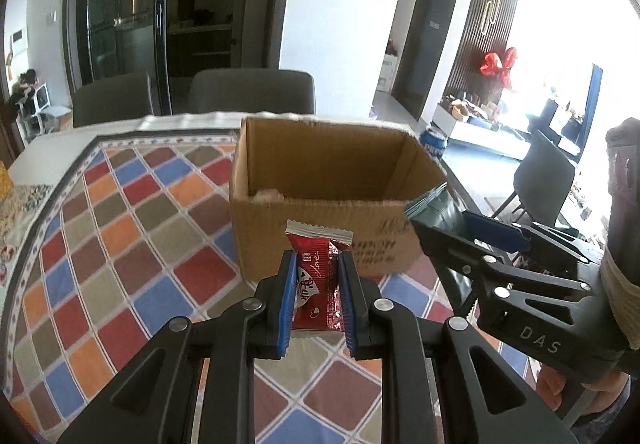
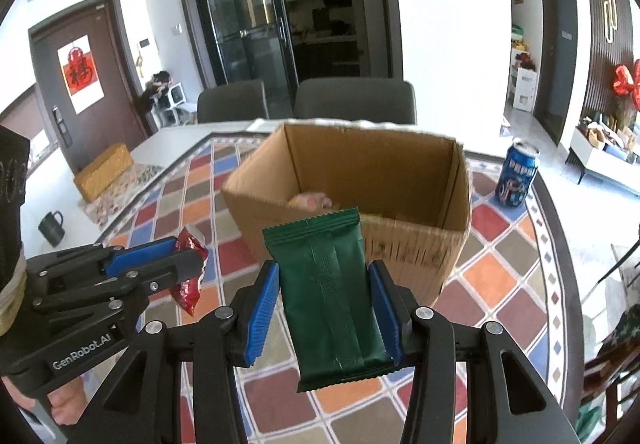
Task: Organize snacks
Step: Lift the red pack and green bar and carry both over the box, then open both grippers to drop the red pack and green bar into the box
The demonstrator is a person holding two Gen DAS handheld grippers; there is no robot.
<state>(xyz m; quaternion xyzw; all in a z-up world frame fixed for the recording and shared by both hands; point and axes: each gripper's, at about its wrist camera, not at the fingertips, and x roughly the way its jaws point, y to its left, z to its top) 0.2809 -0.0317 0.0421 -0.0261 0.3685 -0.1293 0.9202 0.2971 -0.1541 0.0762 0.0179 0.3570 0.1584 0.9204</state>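
My left gripper [image 1: 318,264] is shut on a red snack packet [image 1: 316,284], held upright above the table just in front of the open cardboard box [image 1: 320,236]. My right gripper [image 2: 326,276] is shut on a dark green snack packet [image 2: 332,296], held before the same box [image 2: 416,244]. A pinkish snack [image 2: 312,200] lies inside the box. In the left wrist view the right gripper [image 1: 448,220] with the green packet [image 1: 434,204] is at the box's right corner. In the right wrist view the left gripper [image 2: 176,256] with the red packet [image 2: 190,276] is at the left.
A checkered cloth [image 1: 132,228] covers the table. A blue Pepsi can [image 2: 516,176] stands right of the box. A dark mug [image 2: 52,228] and a yellow woven box [image 2: 104,172] sit at the table's left. Two grey chairs [image 2: 352,100] stand behind the table.
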